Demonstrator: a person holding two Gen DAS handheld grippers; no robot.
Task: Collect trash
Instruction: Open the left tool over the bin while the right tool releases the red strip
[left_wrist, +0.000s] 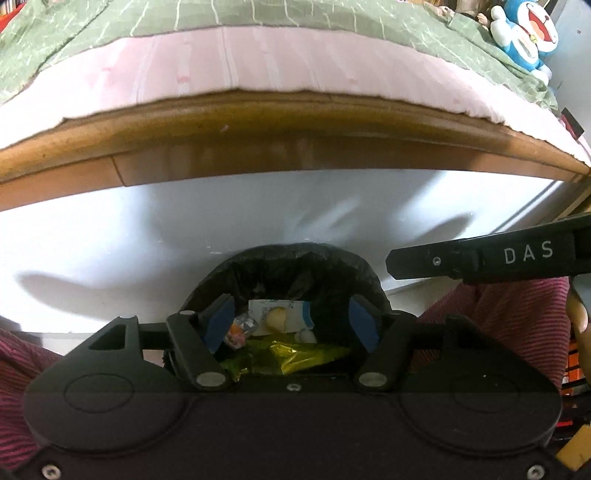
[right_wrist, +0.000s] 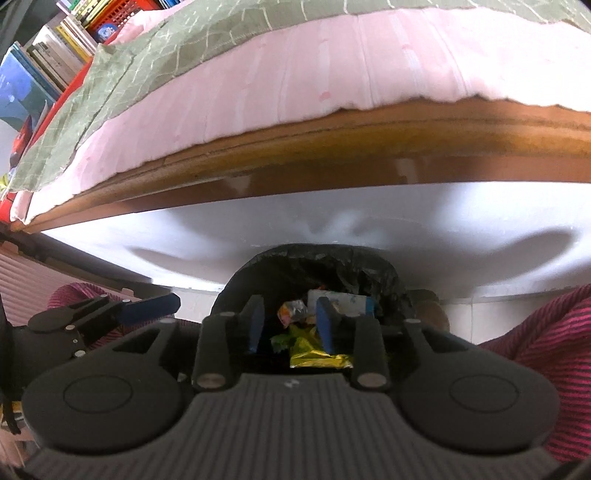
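A bed fills the upper half of both views — a pink sheet over a wooden frame, with a green patterned blanket lying across the sheet. Below the frame runs a white panel, crossed by soft shadows. At the far left of the right wrist view, a row of books stands beside the bed, and in the left wrist view a blue and white plush toy sits on the blanket at the top right.

The person's legs, in magenta striped fabric, flank the scene at both lower edges. Between them, close against the white panel, stands a bin lined with a black bag, its mouth open upward.

Both grippers point steeply down over that bin. The left gripper has its blue pads spread wide apart with nothing between them; the trash seen there lies deeper, inside the bag. The right gripper also holds nothing — its pads stand parted, narrower than the left's, above the same heap.

Inside the bag the trash rests loose: a white and blue carton at the back, a yellow-green foil wrapper nearest the cameras, and a small crumpled orange and silver wrapper to the left of the carton.
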